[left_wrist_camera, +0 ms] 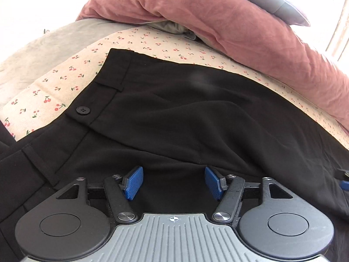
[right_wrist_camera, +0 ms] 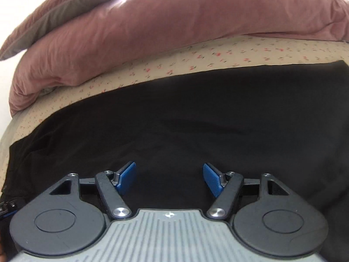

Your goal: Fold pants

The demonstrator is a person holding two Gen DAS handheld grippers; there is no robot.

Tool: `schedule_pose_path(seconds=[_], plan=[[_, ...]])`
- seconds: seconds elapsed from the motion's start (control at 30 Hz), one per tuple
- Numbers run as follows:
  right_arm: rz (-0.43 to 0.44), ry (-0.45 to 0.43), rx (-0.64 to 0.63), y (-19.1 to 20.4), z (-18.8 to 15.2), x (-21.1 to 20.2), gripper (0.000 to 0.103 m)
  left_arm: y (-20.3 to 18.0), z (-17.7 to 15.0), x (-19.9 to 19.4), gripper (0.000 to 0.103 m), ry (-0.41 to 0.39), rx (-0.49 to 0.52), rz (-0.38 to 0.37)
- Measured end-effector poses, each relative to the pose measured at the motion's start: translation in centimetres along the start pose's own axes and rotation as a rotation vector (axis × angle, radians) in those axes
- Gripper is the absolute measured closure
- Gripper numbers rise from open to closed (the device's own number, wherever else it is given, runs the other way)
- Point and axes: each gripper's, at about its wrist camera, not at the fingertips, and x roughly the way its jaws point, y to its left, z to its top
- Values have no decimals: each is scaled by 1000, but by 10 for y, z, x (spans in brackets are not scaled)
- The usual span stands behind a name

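Black pants lay flat on the cherry-print sheet, waistband button up, pink duvet behind. Left gripper and right gripper hovered over the fabric, jaws apart, nothing pinched.

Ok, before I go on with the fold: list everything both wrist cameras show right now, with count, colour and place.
pants: one, black, spread on the bed under both grippers, waistband to the left in the left wrist view
button: one, black, on the waistband
sheet: one, cream with red cherry print, under the pants
duvet: one, dusty pink with grey underside, bunched behind the pants
left gripper: one, black with blue pads, open over the pants
right gripper: one, black with blue pads, open over the pants
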Motion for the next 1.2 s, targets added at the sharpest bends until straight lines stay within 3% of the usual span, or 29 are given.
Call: schedule_pose_path(seconds=[0.1,0.2,0.3,0.4,0.53,0.73,0.83,0.9,0.97,1.1,1.2], plan=[[-143,-39,-68,16,26,35,25,8,6,2,39,4,-21,-12],[-230,-39,-40,18,60,57,23,20,13,1,39,11,-87,-30],[-159,-75,-22,25,90,60,23,27,15,2,39,22,-124,-51],[-97,-69,-219,61,103,72,23,27,16,3,39,27,-113,-53],[-29,30,-450,91,95,90,23,28,16,2,39,32,-127,-45],[26,47,-523,98,96,107,27,31,17,3,39,37,-154,-51],[53,70,-558,101,113,120,46,32,16,4,39,38,-151,-51],[101,95,-594,104,115,123,82,31,16,4,40,37,-150,-49],[93,103,-677,114,109,123,98,30,16,4,40,34,-144,-46],[60,73,-774,125,100,106,103,28,15,6,40,23,-125,-35],[52,-28,-838,128,87,68,103,29,16,5,40,22,-128,-40]])
